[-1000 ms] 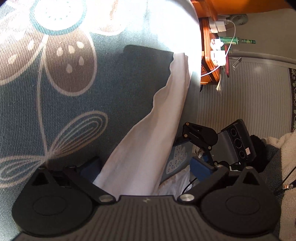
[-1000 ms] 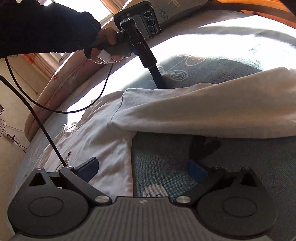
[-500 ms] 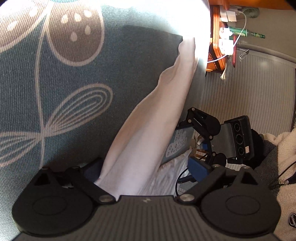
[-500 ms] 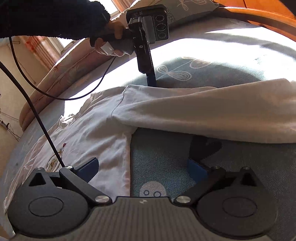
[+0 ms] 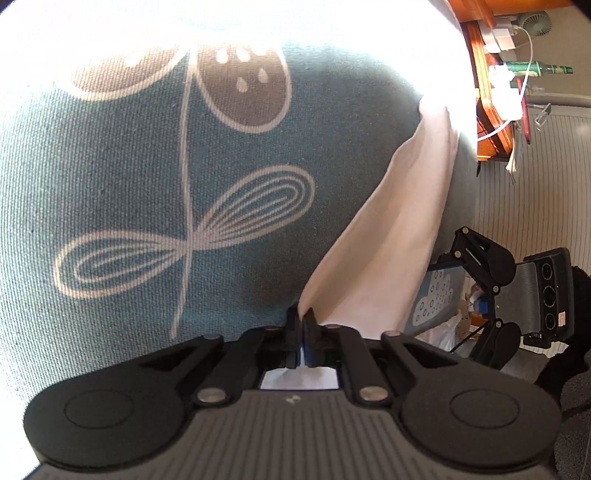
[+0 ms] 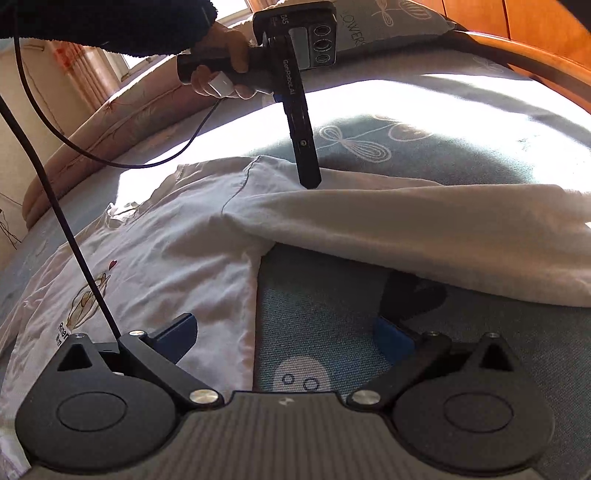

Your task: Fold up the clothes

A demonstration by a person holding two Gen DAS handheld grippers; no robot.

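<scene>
A white long-sleeved shirt with a small cartoon print lies flat on the teal patterned bedsheet. Its sleeve stretches away to the right. My left gripper, held by a hand in a dark sleeve, points down at the sleeve near the shoulder seam. In the left wrist view its jaws are closing, and the left gripper pinches a fold of the sleeve between the pads. My right gripper stands open low over the bed. The shirt's side edge lies between its fingers, untouched.
A wooden bedside stand holds a green bottle and chargers past the bed's edge. A pillow and a wooden headboard lie at the far side. A black cable hangs across the shirt.
The left jaws have gone from wide apart to closed on the sleeve cloth, and that gripper has tipped more upright. The right gripper stays open in about the same place.
</scene>
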